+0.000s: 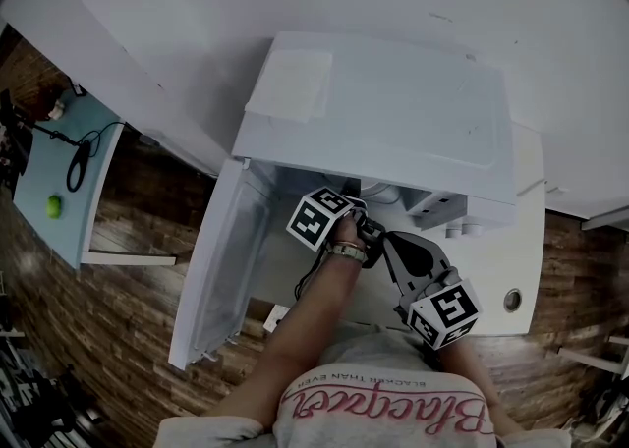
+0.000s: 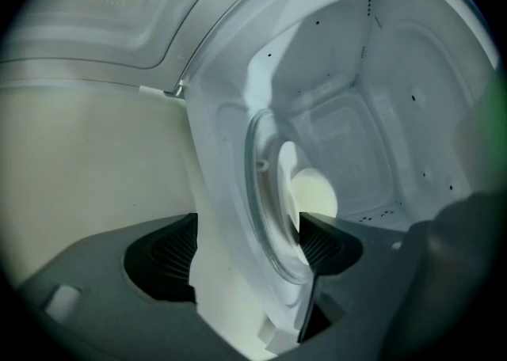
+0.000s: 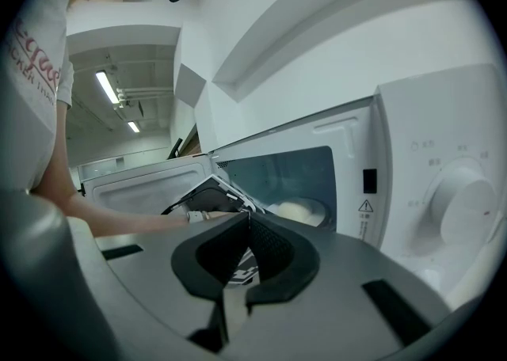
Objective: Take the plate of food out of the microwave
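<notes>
The white microwave (image 1: 393, 122) stands on a white table with its door (image 1: 221, 269) swung open to the left. In the left gripper view, rolled sideways, the cavity holds a glass turntable (image 2: 265, 193). A white plate (image 2: 287, 181) with pale food (image 2: 315, 193) sits on it. My left gripper (image 2: 245, 252) is open at the cavity mouth, one pad (image 2: 329, 245) next to the plate's rim and nothing clamped. Its marker cube (image 1: 319, 218) shows in the opening. My right gripper (image 3: 247, 223) is shut on nothing, outside in front of the control panel (image 3: 444, 193).
A folded white sheet (image 1: 290, 84) lies on the microwave's top. The open door blocks the left side. A pale blue side table (image 1: 59, 181) with a green ball (image 1: 54, 205) and a black cable stands far left on the wood floor. The white table has a round hole (image 1: 512, 300).
</notes>
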Tool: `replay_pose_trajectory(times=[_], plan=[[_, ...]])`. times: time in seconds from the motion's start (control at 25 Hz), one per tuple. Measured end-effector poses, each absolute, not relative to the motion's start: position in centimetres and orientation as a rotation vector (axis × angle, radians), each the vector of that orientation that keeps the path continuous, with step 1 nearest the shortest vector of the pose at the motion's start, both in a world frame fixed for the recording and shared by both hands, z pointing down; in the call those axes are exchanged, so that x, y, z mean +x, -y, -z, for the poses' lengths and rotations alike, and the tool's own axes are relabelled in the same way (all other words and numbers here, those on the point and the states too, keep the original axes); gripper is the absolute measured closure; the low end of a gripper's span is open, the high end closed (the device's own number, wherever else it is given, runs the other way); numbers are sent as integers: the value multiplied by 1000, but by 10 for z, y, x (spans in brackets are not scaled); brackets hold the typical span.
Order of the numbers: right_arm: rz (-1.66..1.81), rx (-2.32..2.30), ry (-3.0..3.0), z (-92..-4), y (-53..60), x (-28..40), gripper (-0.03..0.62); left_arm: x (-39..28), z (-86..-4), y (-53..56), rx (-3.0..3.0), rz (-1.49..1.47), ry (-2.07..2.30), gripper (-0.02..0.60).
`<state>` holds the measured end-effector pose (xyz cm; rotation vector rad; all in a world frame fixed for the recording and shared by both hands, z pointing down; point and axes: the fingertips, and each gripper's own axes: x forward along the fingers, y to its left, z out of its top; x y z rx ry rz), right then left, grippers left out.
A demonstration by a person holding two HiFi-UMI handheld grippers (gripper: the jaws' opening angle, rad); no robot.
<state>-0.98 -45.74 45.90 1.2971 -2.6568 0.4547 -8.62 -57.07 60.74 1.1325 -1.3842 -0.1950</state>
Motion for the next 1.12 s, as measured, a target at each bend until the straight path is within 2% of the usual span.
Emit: replay_pose_trajectory(times=[1.0,1.12], plan=[[-420,1271,2665,-457,427,-18,582,-96,-609,534,1128,132,1315,183],[-421,1271,2662,-459,422,-18,582,-96,-606,536,1151,149,1298,221]])
